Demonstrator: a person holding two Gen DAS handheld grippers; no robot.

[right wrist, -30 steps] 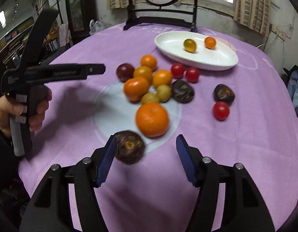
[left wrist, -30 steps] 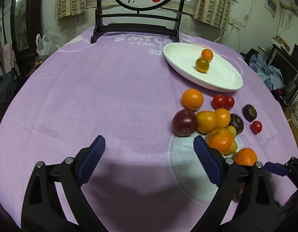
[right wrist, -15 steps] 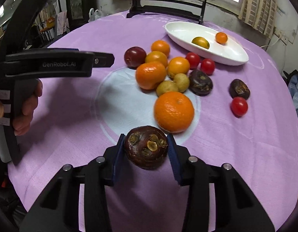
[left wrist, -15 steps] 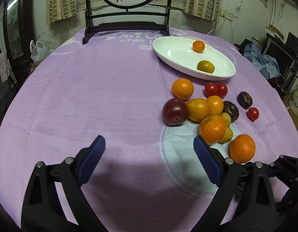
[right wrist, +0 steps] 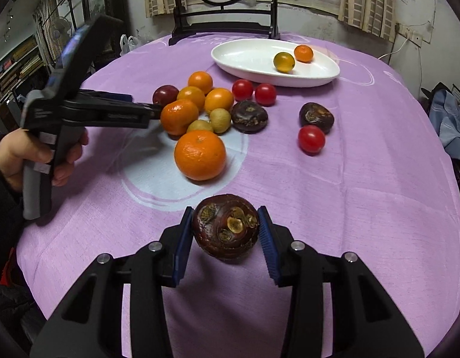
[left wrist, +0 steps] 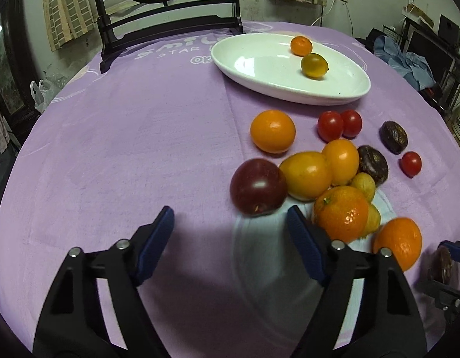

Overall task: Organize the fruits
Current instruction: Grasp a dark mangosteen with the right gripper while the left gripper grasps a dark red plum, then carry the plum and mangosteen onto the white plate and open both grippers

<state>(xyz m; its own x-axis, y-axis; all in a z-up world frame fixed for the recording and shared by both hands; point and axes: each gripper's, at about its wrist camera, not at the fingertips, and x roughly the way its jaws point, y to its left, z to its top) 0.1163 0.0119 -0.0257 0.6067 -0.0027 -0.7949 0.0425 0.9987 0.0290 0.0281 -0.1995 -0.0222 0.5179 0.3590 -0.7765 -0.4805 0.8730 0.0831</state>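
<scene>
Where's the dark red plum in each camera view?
Left wrist: plum low centre, just beyond the left claw, whose jaws are closing, nothing between them.
Right wrist: plum upper left, behind the fruit pile.
Shared landmark: white dish.

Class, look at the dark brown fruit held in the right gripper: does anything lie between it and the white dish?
Yes. A large orange lies directly ahead of the dark brown fruit, and beyond it the fruit cluster sits before the white dish.

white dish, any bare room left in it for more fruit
Yes: the white dish is bare across its left half; only a small orange and a greenish fruit sit at its right end. The pile below it is crowded.
</scene>
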